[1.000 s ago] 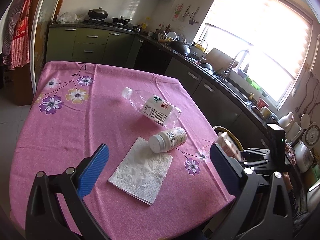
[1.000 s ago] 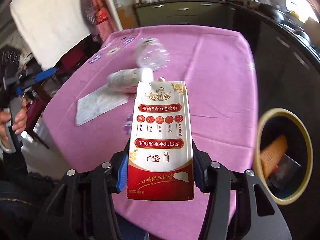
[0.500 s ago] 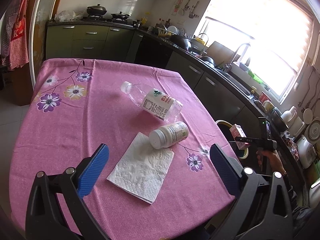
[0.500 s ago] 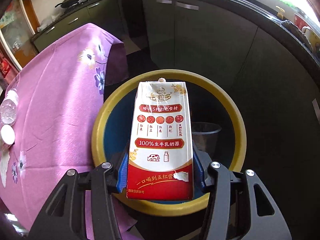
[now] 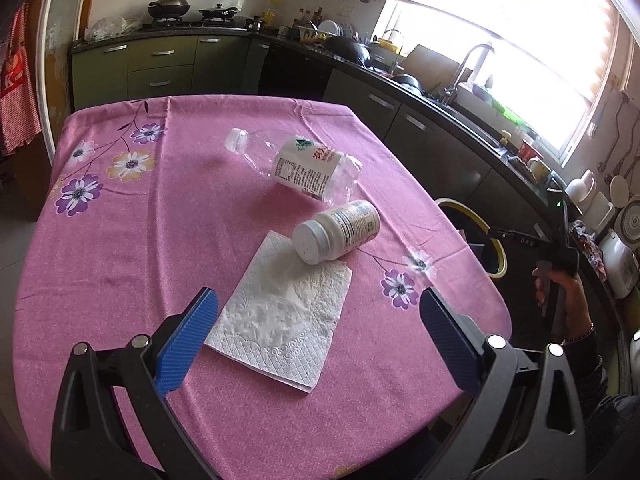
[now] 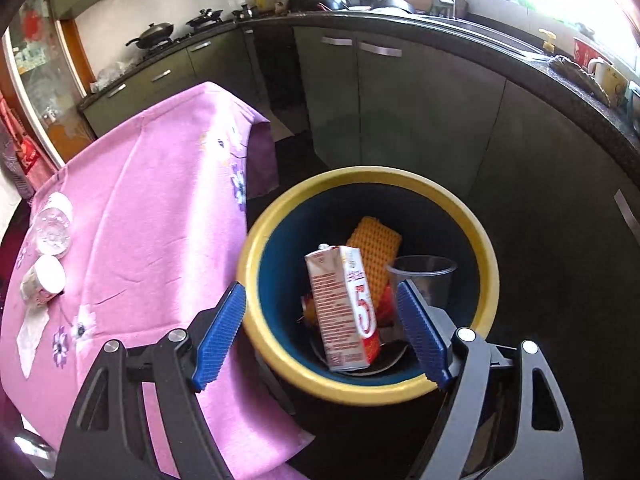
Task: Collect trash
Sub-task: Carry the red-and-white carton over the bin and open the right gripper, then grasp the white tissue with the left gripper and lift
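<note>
While right tongs [image 6: 320, 336] open (empty), carton [image 6: 344, 312] stands tilted in bin [image 6: 486, 240], spout up

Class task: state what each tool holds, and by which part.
Nothing. The left tool is open above the napkin; the right tool's jaws are opening, milk carton in the bin.

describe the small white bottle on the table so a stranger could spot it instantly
On the pink floral tablecloth, find the white napkin. The small white bottle lies on its side at the napkin's far corner: opaque and stubby, unlike the longer clear water bottle beyond it.
</note>
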A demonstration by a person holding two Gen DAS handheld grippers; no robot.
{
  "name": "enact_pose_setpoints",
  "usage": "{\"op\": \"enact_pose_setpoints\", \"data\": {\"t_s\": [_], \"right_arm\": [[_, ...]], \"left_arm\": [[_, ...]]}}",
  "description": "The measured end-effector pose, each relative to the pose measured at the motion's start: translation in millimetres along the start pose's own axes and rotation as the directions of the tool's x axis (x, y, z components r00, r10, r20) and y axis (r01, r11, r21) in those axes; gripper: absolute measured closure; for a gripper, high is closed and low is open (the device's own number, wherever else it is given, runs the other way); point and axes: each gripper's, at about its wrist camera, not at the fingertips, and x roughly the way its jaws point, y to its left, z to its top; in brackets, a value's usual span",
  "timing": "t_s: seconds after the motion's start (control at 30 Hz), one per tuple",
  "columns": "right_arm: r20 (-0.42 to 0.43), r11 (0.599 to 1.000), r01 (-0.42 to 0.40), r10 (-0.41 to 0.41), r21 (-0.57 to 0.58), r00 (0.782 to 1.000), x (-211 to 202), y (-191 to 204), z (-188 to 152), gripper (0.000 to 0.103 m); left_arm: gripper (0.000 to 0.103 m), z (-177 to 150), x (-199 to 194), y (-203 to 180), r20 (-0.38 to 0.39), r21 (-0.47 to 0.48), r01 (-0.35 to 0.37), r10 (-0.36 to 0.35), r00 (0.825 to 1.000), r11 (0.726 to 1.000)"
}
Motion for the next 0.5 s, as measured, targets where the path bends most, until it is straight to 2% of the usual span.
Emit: {"op": "enact_pose_setpoints", "data": {"t_s": [0.23, 0.37, 0.5], "right_arm": [[0.044, 0.995, -0.088, 0.090, -0.036, 0.995, -22, 48, -19, 0.024], [0.063, 0.990, -0.137, 0.139, -0.038, 0.988, -31, 66, -29, 0.024], [0.065, 0.983, -0.185, 0.185, -0.019, 0.981, -33, 77, -37, 0.024]], "left_arm": [[0.007, -7, 36, 7, -0.112, 0.038, 0.043, -0.038, 0.993, 0.998], [0.007, -4, 54, 8, -0.139, 0.080, 0.005, 0.006, 0.990, 0.997], [0.007, -2, 65, 7, -0.128, 0.142, -0.062, 0.080, 0.988, 0.988]]}}
